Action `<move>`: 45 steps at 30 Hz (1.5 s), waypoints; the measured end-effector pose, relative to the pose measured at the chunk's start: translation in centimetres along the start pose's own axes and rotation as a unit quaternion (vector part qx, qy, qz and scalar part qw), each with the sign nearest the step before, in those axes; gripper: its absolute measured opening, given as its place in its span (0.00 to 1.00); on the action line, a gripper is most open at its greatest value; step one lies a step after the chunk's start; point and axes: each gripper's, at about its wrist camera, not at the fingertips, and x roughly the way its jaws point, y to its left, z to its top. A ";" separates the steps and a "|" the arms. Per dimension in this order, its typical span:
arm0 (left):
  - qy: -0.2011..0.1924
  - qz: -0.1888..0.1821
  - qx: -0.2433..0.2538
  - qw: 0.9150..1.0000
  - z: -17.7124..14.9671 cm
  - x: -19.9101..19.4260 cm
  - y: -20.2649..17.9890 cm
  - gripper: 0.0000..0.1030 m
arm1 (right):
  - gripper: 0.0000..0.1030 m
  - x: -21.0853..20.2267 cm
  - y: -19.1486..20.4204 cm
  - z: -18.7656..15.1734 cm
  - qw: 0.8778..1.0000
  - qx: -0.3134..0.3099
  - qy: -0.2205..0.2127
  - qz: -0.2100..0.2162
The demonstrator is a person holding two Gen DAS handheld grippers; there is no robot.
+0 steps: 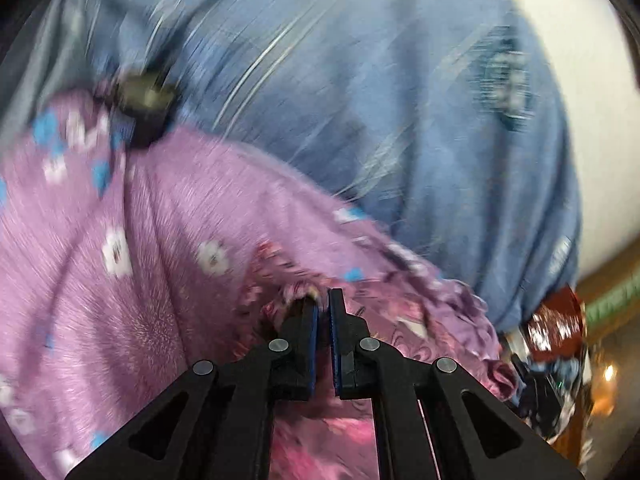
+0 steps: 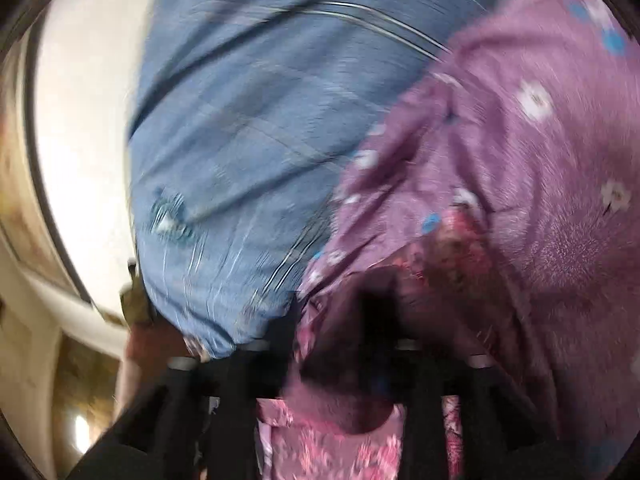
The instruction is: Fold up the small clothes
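**Two grippers pinching a purple garment held up against a blue shirt**

Two blurred wrist views show mostly cloth. Largest is a blue shirt of thin fabric with faint pale stripes (image 1: 360, 92), worn by the person and filling the upper part of both views (image 2: 248, 120); a darker square patch shows on it. Behind it lies a pale cream wall (image 1: 580, 100).

Next in size is a purple small garment printed with white and blue flowers (image 1: 132, 216). It hangs in front of the blue shirt, lower left in the left view and right side in the right view (image 2: 532, 168). Its lower edge carries a pink floral-patterned trim (image 1: 320, 432).

The left gripper (image 1: 323, 298), black with blue pads, has its fingers nearly pressed together, pinching the gathered edge of the garment at their tips.

The right gripper (image 2: 376, 308) is badly blurred and partly draped in cloth; the garment bunches around its dark fingers, yet whether they are closed on it cannot be told.

A small dark blurred object (image 1: 146, 100) sits at the garment's upper corner in the left view.
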 end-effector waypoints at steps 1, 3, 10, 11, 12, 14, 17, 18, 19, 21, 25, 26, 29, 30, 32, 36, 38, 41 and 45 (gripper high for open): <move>0.011 0.013 -0.001 1.000 0.3 1.2 0.0 0.05 | 0.48 0.0 -0.3 0.5 1.000 0.005 -0.004 -0.008; 0.001 0.013 -0.001 1.000 0.9 1.6 -0.4 0.07 | 0.48 -1.1 -0.6 1.4 1.000 -0.003 -0.030 0.001; -0.161 0.024 -0.005 0.987 -0.2 -4.9 -3.2 0.47 | 0.53 -3.7 3.7 1.1 0.985 -0.132 -0.053 -0.100; -0.152 0.021 0.008 0.988 -1.0 -4.9 -4.1 0.47 | 0.53 -3.4 4.4 0.9 0.977 -0.160 -0.044 -0.131; -0.140 0.020 0.021 0.990 -2.2 -4.8 -5.1 0.47 | 0.53 -3.3 4.5 0.8 0.973 -0.172 -0.043 -0.148; -0.113 0.012 0.046 0.992 -4.7 -4.1 -6.6 0.48 | 0.53 -3.1 4.3 0.9 0.968 -0.177 -0.045 -0.172; -0.034 0.027 0.085 0.995 -7.2 -1.0 -8.3 0.47 | 0.53 -1.7 4.1 0.8 0.961 -0.198 -0.028 -0.190; -0.015 0.033 0.089 0.995 -7.6 0.0 -8.5 0.47 | 0.53 -0.8 4.5 0.3 0.952 -0.223 -0.017 -0.210; 0.000 0.039 0.091 0.995 -7.7 1.1 -8.6 0.47 | 0.53 -0.3 4.9 -0.1 0.945 -0.240 -0.011 -0.224; 0.019 0.061 0.092 0.994 -7.3 2.0 -8.0 0.47 | 0.53 0.5 5.9 -0.8 0.930 -0.273 -0.005 -0.246; 0.013 0.050 0.066 0.996 -5.2 3.0 -7.0 0.46 | 0.57 1.4 9.2 -2.5 0.905 -0.345 -0.011 -0.248; 0.012 0.047 0.062 0.997 -4.8 3.0 -6.7 0.46 | 0.64 2.0 9.8 -3.1 0.895 -0.366 -0.011 -0.255; 0.000 0.040 0.051 0.998 -3.2 4.0 -6.4 0.46 | 0.74 4.5 10.1 -4.3 0.870 -0.402 0.004 -0.286; -0.001 0.034 0.048 0.998 -2.7 4.4 -6.2 0.47 | 0.72 5.9 9.4 -4.7 0.856 -0.410 0.013 -0.314; 0.003 0.022 0.037 0.999 -1.8 5.3 -5.6 0.47 | 0.38 7.4 8.0 -4.7 0.836 -0.412 0.022 -0.363; -0.005 -0.008 0.011 1.000 -1.3 4.6 -3.2 0.47 | 0.07 3.4 6.2 -0.8 0.900 -0.294 -0.037 -0.319; -0.012 -0.009 -0.001 1.000 -1.2 4.5 -2.3 0.47 | 0.19 -0.4 4.9 1.4 0.935 -0.200 -0.095 -0.277; -0.021 -0.008 -0.014 1.000 -1.0 4.6 -1.7 0.47 | 0.64 -4.0 2.7 2.5 0.963 -0.105 -0.134 -0.211; -0.042 -0.004 -0.014 0.999 -1.2 3.7 -1.6 0.47 | 0.64 -5.0 4.5 1.5 0.957 -0.158 -0.147 -0.196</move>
